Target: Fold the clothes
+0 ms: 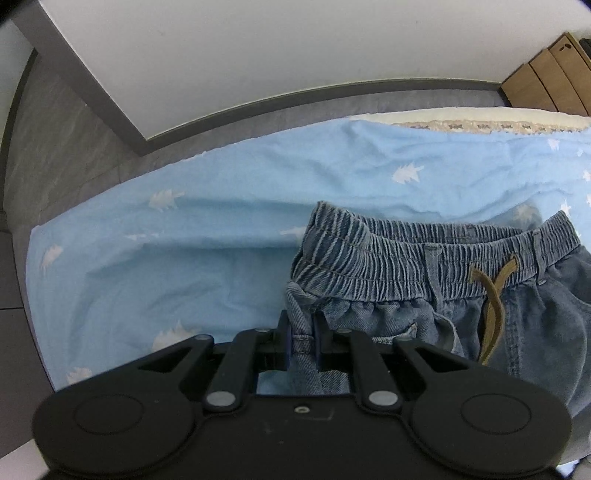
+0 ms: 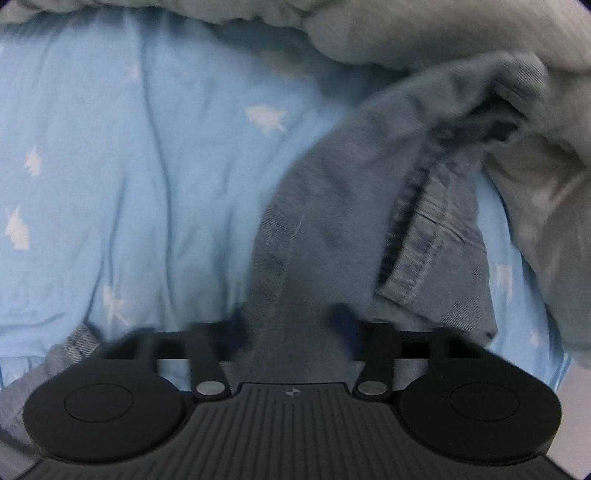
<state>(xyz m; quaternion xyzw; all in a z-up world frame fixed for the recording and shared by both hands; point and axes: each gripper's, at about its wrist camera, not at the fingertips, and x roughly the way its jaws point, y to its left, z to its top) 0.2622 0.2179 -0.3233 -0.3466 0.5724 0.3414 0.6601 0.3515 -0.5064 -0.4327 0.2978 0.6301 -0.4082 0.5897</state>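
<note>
Blue denim shorts (image 1: 424,266) with an elastic waistband and a brown drawstring (image 1: 493,295) lie on a light blue bed sheet (image 1: 166,258). My left gripper (image 1: 302,338) is shut on a fold of denim at the shorts' left side, just below the waistband. In the right wrist view a denim leg (image 2: 332,221) with a stitched hem (image 2: 410,258) stretches away from my right gripper (image 2: 291,328). Its jaws stand apart with the denim between them; the view is blurred and a grip cannot be made out.
The sheet has white tree prints and is wrinkled. A grey blanket (image 2: 443,33) is bunched at the top and right of the right wrist view. Beyond the bed lie grey floor (image 1: 66,147), a white wall and a wooden cabinet (image 1: 550,81).
</note>
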